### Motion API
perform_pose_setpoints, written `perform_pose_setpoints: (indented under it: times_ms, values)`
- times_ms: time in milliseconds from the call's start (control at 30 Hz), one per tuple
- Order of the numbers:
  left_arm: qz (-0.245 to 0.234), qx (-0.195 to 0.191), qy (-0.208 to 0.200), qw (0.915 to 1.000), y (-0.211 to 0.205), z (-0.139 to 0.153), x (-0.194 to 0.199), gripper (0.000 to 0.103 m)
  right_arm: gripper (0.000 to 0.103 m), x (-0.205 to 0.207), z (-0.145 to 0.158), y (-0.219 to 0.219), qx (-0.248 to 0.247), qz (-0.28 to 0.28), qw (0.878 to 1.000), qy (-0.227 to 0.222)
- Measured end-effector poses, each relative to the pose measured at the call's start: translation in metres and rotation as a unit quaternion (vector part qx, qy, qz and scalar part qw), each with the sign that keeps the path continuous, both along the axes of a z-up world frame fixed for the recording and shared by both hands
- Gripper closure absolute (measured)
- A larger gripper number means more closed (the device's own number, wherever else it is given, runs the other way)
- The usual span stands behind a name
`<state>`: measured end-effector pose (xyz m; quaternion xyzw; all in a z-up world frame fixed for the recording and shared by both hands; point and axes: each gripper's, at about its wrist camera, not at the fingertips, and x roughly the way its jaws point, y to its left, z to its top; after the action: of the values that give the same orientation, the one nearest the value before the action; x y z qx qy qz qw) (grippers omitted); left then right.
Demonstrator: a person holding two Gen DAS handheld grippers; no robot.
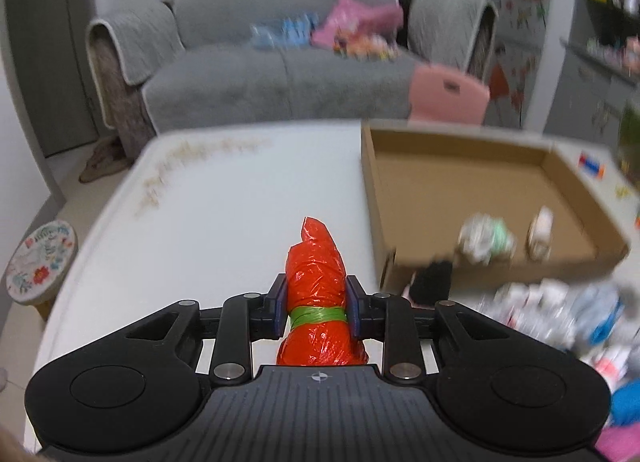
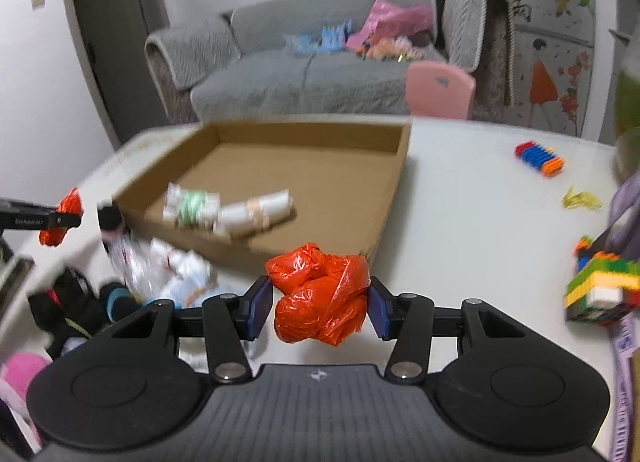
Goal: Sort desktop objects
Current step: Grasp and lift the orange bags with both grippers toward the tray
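My left gripper [image 1: 316, 308] is shut on a rolled red plastic bag [image 1: 318, 274] tied with a green band, held above the white table [image 1: 224, 201]. The same bag and gripper show at the left edge of the right wrist view [image 2: 60, 217]. My right gripper [image 2: 320, 302] holds a knotted red plastic bag [image 2: 320, 294] between its pads, above the table just in front of the cardboard box [image 2: 396, 189]. The open box [image 1: 372, 189] holds a white-and-green bundle [image 2: 192, 209] and a white roll [image 2: 258, 213].
A pile of bags, socks and cloths [image 2: 120, 282] lies left of the box front. Foam darts [image 2: 540, 157], a yellow scrap [image 2: 580, 197] and a block toy [image 2: 600, 286] sit on the right. A pink chair [image 2: 440, 89] and grey sofa [image 2: 304, 73] stand behind.
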<state>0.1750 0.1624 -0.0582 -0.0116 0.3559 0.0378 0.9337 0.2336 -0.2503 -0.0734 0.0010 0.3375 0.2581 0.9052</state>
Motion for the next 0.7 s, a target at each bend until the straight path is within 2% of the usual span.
perform_pose_setpoints:
  times_ms: [167, 400, 700]
  values:
    - [0.007, -0.007, -0.029, 0.9995, -0.009, 0.022, 0.004, 0.069, 0.057, 0.006, 0.024, -0.017, 0.041, -0.033, 0.998, -0.030]
    - [-0.022, -0.005, -0.036, 0.9991, -0.042, 0.042, 0.051, 0.069, 0.057, 0.030, 0.052, -0.001, 0.065, -0.028, 0.995, -0.069]
    - [-0.062, 0.014, -0.018, 0.9978, -0.085, 0.029, 0.112, 0.069, 0.057, 0.068, 0.052, 0.022, 0.066, -0.010, 0.995, -0.071]
